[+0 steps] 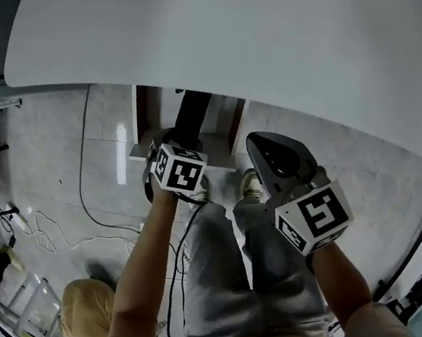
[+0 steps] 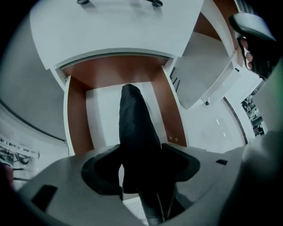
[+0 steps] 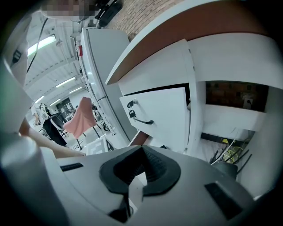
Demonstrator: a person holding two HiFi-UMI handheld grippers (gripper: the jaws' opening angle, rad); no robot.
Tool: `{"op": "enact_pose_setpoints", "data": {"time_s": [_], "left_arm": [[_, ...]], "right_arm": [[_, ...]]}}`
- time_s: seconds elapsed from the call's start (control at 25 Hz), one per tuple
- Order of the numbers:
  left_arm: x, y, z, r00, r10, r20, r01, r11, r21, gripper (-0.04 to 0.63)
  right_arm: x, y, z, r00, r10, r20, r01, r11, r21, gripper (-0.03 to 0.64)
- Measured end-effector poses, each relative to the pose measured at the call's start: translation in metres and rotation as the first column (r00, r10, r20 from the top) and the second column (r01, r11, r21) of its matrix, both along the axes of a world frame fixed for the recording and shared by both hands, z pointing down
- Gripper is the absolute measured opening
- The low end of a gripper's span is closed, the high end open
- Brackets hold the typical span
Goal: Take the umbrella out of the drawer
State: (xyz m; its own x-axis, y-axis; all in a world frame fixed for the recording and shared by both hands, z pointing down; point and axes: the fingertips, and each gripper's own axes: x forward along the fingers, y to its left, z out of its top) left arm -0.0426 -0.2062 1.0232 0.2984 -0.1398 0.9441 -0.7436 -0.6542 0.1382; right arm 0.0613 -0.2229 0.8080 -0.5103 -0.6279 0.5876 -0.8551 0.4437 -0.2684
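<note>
A black folded umbrella [image 1: 190, 117] lies lengthwise in an open drawer [image 1: 146, 146] under the white table. In the left gripper view the umbrella [image 2: 134, 122] runs from my jaws out over the drawer's white floor, between its brown side walls [image 2: 77, 119]. My left gripper [image 2: 141, 152] is shut on the umbrella's near end; in the head view this gripper [image 1: 180, 143] sits at the drawer's front edge. My right gripper [image 1: 263, 147] hovers just right of the drawer, and the right gripper view shows it [image 3: 141, 151] shut with nothing between the pads.
The broad white tabletop [image 1: 241, 38] overhangs the drawer. Cables [image 1: 50, 222] trail over the tiled floor at left, near a tan object [image 1: 83, 309]. The person's legs [image 1: 232, 276] stand below the grippers. A white cabinet front with black handles [image 3: 141, 120] faces the right gripper.
</note>
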Motion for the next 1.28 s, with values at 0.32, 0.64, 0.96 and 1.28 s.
{"op": "enact_pose_setpoints", "data": {"time_s": [0.32, 0.64, 0.96, 1.28], "left_arm": [[-0.001, -0.003, 0.003, 0.999, -0.030, 0.028, 0.031, 0.999, -0.036, 0.256], [-0.010, 0.020, -0.010, 0.998, -0.061, -0.021, 0.060, 0.997, -0.044, 0.210], [-0.020, 0.051, -0.047, 0.983, -0.168, -0.079, 0.162, 0.984, -0.070, 0.193], [-0.043, 0.082, -0.128, 0.977, -0.187, -0.107, 0.183, 0.982, -0.045, 0.192]], "right_arm": [[-0.002, 0.011, -0.004, 1.000, -0.006, 0.010, 0.006, 1.000, 0.004, 0.008], [-0.001, 0.021, -0.020, 1.000, -0.012, 0.003, 0.012, 1.000, 0.016, 0.008], [-0.003, 0.043, -0.045, 1.000, -0.022, -0.009, 0.022, 1.000, -0.001, 0.008], [-0.017, 0.054, -0.099, 0.999, -0.050, -0.005, 0.050, 0.999, -0.009, 0.008]]}}
